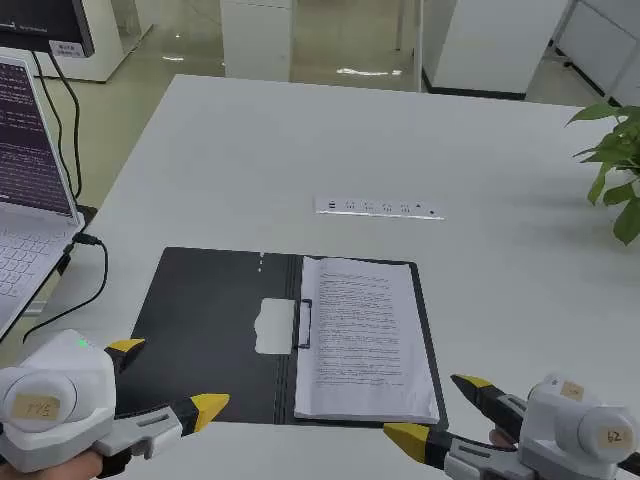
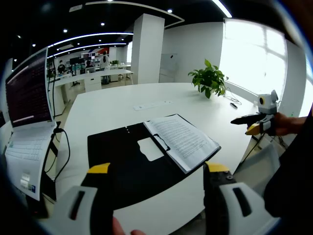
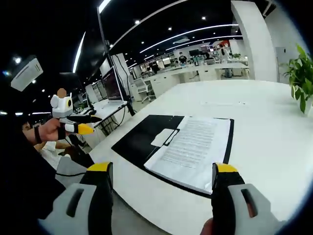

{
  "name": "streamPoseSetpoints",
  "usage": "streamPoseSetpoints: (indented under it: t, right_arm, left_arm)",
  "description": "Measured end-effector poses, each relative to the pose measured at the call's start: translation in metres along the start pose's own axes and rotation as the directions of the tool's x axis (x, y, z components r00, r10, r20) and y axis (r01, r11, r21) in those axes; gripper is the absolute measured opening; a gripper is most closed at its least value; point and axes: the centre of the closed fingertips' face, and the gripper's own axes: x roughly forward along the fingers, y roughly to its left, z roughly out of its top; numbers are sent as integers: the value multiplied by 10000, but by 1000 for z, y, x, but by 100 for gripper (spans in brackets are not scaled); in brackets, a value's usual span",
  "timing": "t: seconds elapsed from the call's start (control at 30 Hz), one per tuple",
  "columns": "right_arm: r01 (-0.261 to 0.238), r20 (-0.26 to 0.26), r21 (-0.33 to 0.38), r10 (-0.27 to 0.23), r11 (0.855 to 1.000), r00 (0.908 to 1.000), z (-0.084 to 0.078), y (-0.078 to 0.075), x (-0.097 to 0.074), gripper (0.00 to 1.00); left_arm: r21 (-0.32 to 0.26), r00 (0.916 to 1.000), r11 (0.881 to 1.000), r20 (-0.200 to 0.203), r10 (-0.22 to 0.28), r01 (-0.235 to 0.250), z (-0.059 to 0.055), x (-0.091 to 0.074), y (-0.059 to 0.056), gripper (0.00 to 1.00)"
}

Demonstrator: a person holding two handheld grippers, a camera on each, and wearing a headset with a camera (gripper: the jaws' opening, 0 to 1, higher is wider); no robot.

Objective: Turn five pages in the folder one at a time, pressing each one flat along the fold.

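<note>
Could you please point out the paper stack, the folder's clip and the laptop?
paper stack (image 1: pixel 365 335), head view, middle of the top page.
clip (image 1: pixel 304 325), head view, its black bar.
laptop (image 1: pixel 22 262), head view, its keyboard.

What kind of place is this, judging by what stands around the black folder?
Most likely an open-plan office. The folder lies on a large white table with a built-in socket strip, an open laptop sits at its edge, and rows of desks stand behind.

The black folder (image 1: pixel 215 330) lies open and flat near the table's near edge, its clipped stack of printed pages (image 1: pixel 365 335) resting flat on the right half.
</note>
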Motion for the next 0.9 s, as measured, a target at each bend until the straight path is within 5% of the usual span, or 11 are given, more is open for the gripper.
streamPoseSetpoints:
  t: [0.9]
  right_arm:
    - [-153,-38,111,154,9998,9999,2,0,-1,82]
  left_arm:
    - [-51,9998,9999,-109,162,-162,3,-10,-5,75]
